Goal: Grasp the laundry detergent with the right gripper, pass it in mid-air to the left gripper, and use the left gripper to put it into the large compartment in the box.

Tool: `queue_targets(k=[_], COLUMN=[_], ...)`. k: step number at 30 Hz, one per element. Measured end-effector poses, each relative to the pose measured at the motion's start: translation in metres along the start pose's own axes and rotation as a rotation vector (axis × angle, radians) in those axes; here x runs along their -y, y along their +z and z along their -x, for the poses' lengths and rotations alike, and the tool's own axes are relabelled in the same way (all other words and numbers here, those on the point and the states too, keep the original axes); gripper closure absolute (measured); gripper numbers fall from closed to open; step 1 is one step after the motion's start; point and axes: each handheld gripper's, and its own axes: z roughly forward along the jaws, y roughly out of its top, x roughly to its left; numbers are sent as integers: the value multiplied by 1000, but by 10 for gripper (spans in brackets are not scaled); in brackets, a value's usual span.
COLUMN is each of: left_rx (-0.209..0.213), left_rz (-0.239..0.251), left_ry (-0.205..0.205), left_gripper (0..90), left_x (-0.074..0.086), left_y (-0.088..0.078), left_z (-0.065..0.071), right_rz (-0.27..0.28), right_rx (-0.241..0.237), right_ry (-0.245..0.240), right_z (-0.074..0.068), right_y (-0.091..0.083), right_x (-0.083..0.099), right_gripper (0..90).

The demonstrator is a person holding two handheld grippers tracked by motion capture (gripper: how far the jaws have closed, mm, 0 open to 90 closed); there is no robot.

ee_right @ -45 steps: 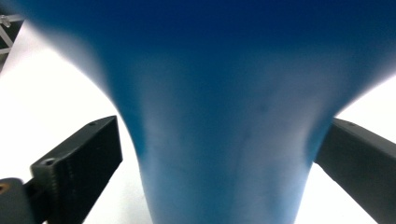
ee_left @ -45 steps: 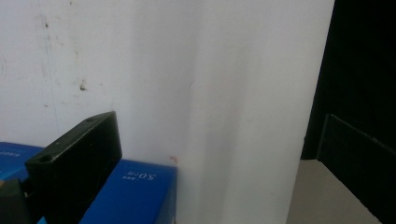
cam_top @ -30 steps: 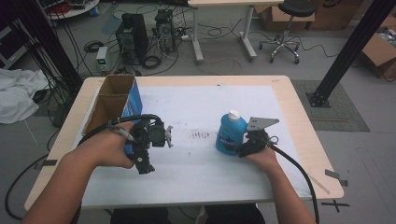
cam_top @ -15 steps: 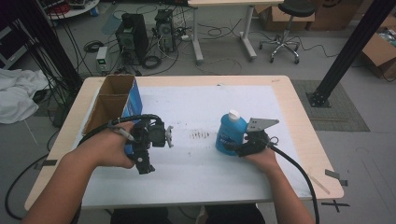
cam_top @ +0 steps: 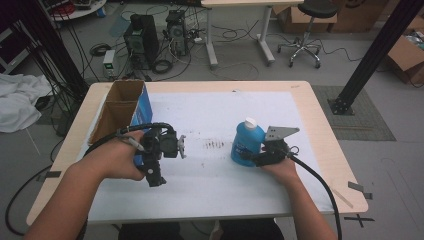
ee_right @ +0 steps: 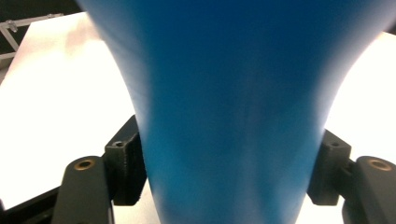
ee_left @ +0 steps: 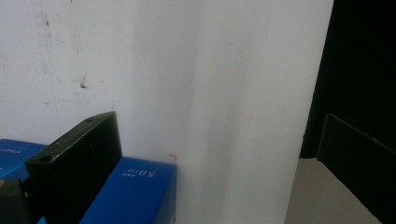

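right hand-held gripper (cam_top: 252, 159): jaws have just been closing; they now press both sides of the blue bottle (cam_top: 246, 142), low on its body
blue bottle: upright on the worktop (cam_top: 300, 100), white cap (cam_top: 250, 122) on top, right of centre on the white sheet (cam_top: 220, 110)
right gripper view: the bottle's blue body sits between the two black pads (ee_right: 123, 165), touching each
left hand-held gripper (cam_top: 181, 147): held just above the worktop beside the blue carton (cam_top: 142, 107); jaws spread, nothing between them
blue carton: stands open at the left of the worktop, brown inside
smudge (cam_top: 215, 145): dark marks on the sheet between the two grippers
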Motion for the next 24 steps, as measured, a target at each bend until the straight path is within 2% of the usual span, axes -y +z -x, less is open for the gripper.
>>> queue_targets(k=[16, 21, 24], left_rx=[8, 10, 8], left_rz=[-4, -4, -1], left_ry=[-3, -3, -2], left_gripper=[4, 4, 4], left_x=[0, -1, -2], left_y=[3, 4, 3], left_z=[-2, -2, -3], right_rz=[14, 19, 19], right_rx=[-16, -14, -2], right_ry=[5, -5, -27], right_z=[2, 1, 0], right_y=[3, 3, 2], right_x=[1, 2, 1], right_gripper=[394, 409, 428])
